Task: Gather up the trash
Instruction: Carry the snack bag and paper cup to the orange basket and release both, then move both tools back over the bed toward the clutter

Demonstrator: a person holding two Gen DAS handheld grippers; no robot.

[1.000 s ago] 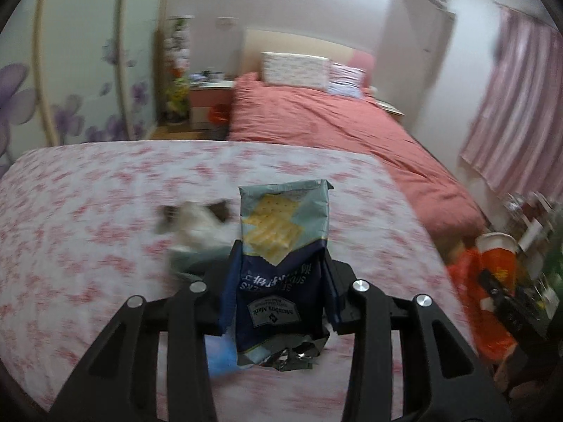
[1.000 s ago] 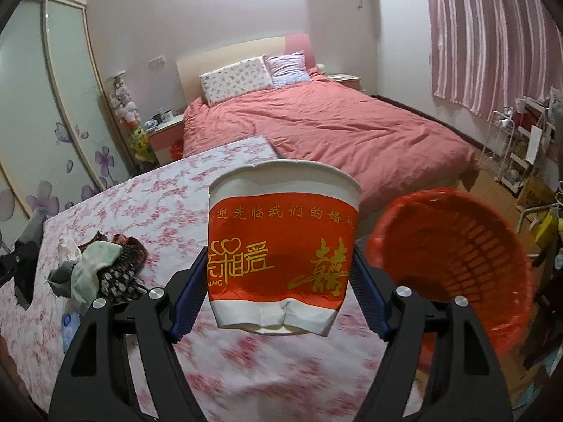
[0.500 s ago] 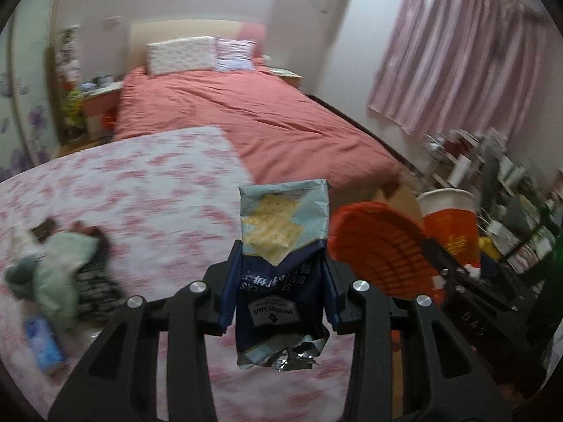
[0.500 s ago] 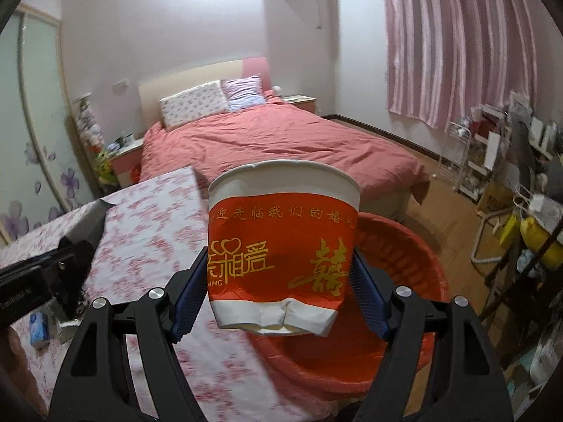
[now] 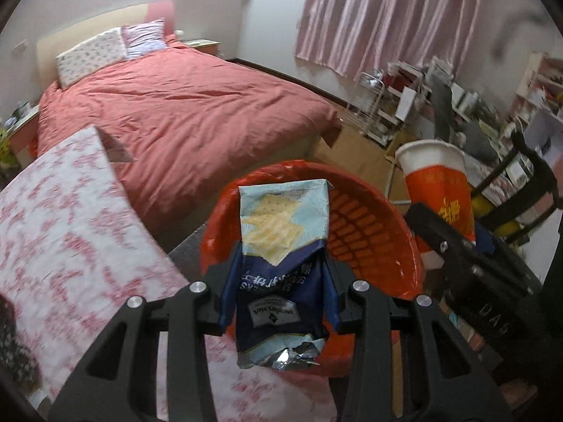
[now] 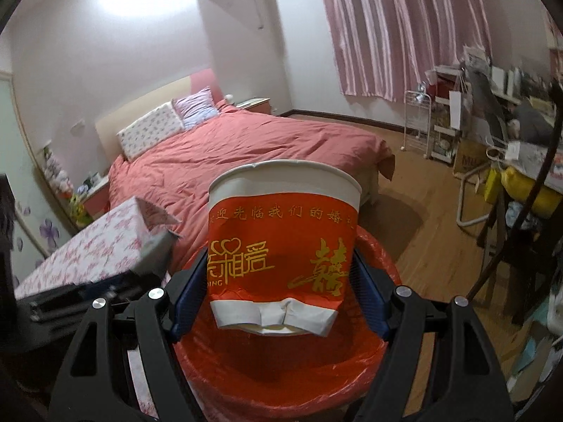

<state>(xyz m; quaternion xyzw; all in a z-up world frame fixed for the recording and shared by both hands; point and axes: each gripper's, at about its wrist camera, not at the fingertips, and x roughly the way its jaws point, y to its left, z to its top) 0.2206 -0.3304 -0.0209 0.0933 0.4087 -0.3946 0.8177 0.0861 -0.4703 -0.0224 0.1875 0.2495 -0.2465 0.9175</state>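
Trash items, two in number, are both held over a red perforated plastic waste basket (image 5: pixel 369 232) lined with a red bag, which stands beside a table under a pink floral cloth (image 5: pixel 70 232). Left gripper (image 5: pixel 281 292) is closed partway on a crumpled blue-and-teal foil cracker wrapper (image 5: pixel 281 246), its pads pinching the lower half. Right gripper (image 6: pixel 281 288) stands wide, its blue pads clamped on the sides of a red-and-white paper cup (image 6: pixel 281 239) near the dented base. Both items appear light and easily crushed: the wrapper is limp and probably slick, best pinched across a fold; the cup is thin-walled and best held low, where the base stiffens it.
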